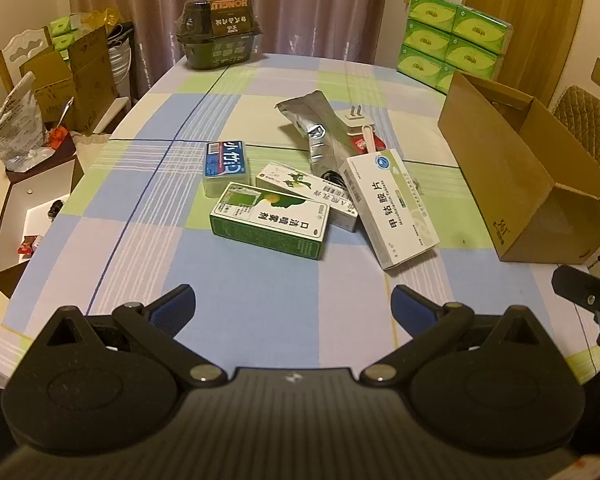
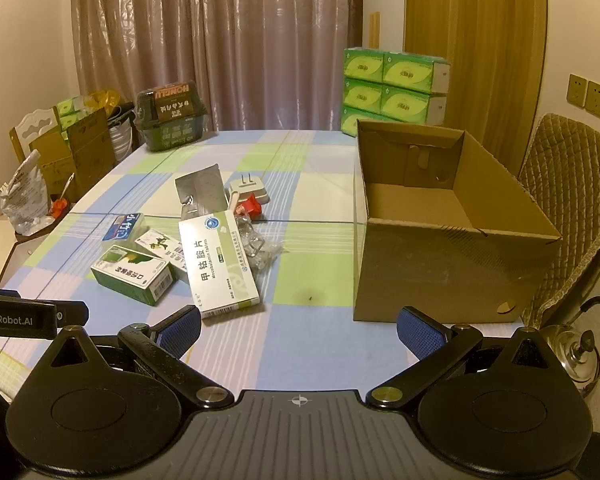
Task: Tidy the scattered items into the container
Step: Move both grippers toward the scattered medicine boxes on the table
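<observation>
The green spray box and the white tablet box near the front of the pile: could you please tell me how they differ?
The green spray box is thicker and lies flat on the checked tablecloth; the white tablet box is longer, thinner and rests tilted, propped on the pile. Green covers one, white with pale green print the other. Both are closed cardboard medicine cartons outside the brown cardboard box.

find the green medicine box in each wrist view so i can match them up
Left wrist: the green medicine box lies just left of centre, nearest the gripper.
Right wrist: the same box sits lower left, left of the long white box.
Shared landmark: the open cardboard box, at right in both.
</observation>
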`<state>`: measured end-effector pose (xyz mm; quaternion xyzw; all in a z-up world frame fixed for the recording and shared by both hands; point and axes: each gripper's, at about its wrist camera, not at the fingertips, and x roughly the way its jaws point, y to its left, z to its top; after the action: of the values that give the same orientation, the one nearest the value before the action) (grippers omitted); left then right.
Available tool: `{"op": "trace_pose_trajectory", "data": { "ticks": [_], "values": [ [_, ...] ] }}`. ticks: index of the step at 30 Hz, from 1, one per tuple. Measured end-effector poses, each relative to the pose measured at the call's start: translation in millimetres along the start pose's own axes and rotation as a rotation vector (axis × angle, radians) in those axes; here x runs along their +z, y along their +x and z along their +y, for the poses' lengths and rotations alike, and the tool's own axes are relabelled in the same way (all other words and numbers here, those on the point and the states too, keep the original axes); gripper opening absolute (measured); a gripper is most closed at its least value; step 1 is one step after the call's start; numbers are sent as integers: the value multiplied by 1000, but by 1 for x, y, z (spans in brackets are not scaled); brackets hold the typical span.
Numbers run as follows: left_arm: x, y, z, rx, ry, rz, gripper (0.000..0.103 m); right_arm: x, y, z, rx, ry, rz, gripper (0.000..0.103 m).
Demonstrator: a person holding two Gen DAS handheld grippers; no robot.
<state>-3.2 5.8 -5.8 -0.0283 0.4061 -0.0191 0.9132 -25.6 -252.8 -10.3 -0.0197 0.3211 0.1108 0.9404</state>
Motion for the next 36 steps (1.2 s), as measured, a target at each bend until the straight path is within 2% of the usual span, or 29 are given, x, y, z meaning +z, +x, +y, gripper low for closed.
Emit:
{"op": "trace_pose_trajectory", "data": {
  "ticks": [8,20,36],
  "values": [
    [0,1,1,-9,-13,-3,102,0,3,1,3,-11,4,101],
    [3,7,10,31,-15,28,102,3,10,8,16,-38,12,101],
    [5,7,13,47,16,10,102,1,33,14,48,-75,39,101]
  ]
}}
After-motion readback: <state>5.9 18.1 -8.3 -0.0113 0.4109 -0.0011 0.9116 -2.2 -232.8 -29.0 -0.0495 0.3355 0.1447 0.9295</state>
